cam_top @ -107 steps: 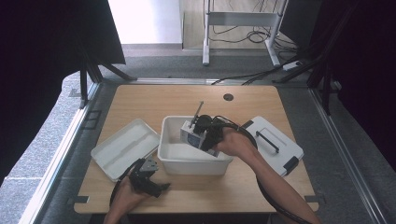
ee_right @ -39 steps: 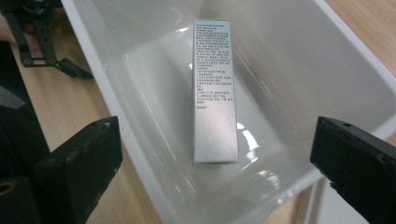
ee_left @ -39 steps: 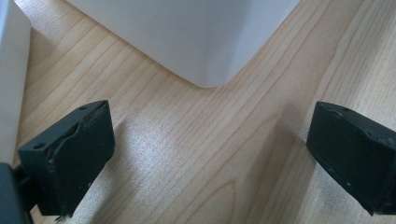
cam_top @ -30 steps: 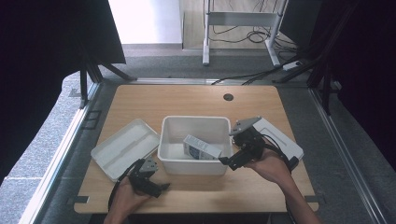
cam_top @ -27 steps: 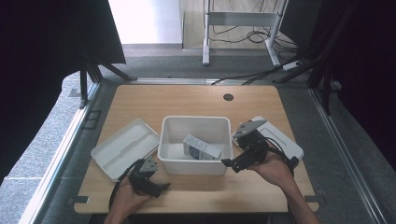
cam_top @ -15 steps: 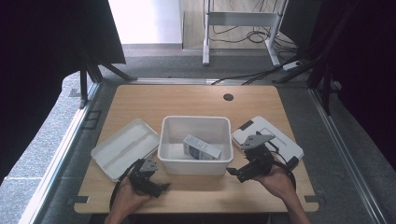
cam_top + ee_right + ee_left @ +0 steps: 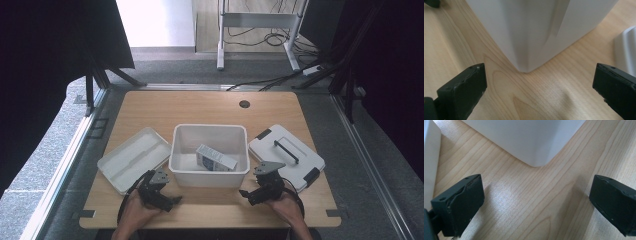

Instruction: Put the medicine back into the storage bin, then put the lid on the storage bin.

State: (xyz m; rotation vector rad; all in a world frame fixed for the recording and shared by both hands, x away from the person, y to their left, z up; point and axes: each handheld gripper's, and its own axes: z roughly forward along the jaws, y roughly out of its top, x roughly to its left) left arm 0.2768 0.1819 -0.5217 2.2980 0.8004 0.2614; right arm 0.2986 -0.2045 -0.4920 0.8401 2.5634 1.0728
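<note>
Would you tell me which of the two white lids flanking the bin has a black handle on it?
The lid right of the bin has it: a black handle on top and black clips at its corners. The left lid is plain white.

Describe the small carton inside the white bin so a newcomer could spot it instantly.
Start at the wooden table and find the deep white bin at its middle, between a flat white lid on the left and a white lid with a dark handle on the right. The carton lies on its side inside that bin, the one printed, blue-marked thing among plain white plastic.
</note>
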